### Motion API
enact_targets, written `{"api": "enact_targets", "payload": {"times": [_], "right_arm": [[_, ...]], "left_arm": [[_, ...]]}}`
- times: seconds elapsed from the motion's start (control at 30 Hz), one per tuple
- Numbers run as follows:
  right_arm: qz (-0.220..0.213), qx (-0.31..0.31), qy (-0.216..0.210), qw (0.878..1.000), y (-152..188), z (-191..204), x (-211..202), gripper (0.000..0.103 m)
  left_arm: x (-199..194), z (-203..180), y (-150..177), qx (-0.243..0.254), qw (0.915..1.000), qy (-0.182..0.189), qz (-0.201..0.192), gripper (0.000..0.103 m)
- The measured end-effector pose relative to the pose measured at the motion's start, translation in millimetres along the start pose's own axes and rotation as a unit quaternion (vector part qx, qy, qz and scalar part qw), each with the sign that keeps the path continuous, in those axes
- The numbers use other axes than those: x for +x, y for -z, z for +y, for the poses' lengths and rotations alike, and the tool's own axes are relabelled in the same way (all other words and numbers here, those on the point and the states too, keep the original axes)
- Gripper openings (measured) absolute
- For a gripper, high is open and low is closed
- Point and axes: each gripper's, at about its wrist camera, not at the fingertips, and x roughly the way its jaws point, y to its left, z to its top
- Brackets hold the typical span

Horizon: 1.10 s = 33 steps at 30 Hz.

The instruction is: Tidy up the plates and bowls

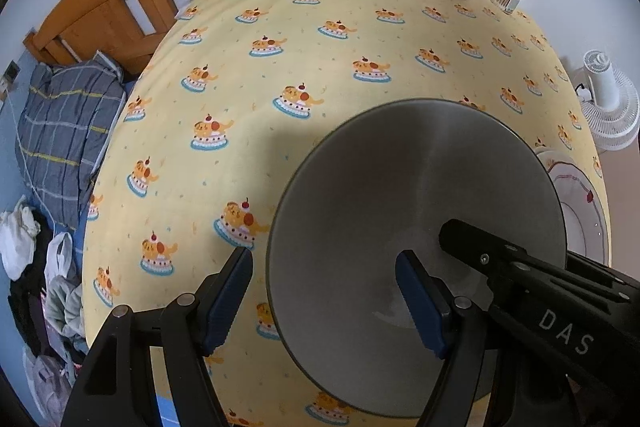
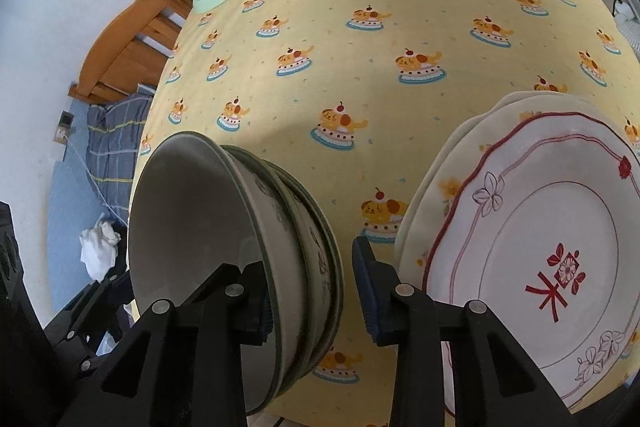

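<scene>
bowl stack [image 2: 248,259] left of plate stack [image 2: 532,247] on bench | your right gripper [image 2: 316,303] jaws straddle stack's plate-side wall, narrowing, not clamped | left gripper [image 1: 324,299] jaws wide across far rim, nothing held

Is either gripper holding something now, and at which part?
Nothing is gripped, as far as shows. The right gripper straddles the rim of the stacked bowls, outer pad clear of it; the left gripper straddles the rim too, open.
</scene>
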Motion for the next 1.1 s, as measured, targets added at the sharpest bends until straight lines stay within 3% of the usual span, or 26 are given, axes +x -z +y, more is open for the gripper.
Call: {"api": "enact_targets", "payload": {"times": [0.37,0.7,0.9,1.1], "right_arm": [[-0.008,0.013,0.028,0.999,1.4,6.8,0.8,0.037],[-0.02,0.047,0.037,0.998,12.5,5.0,1.3,0.037],[-0.022,0.044,0.043,0.998,12.9,9.0,2.1,0.037],[-0.014,0.032,0.036,0.999,10.6,6.9,2.7,0.037]], "left_arm": [[21.8,20.2,-2.0,-0.003,0.9943,0.107,0.006,0.076],[21.5,20.4,-0.7,0.043,0.9897,0.135,-0.018,0.074],[16.5,16.1,0.8,0.057,0.9863,0.154,-0.018,0.052],[14.2,11.8,1.8,0.051,0.989,0.138,-0.019,0.051]]}}
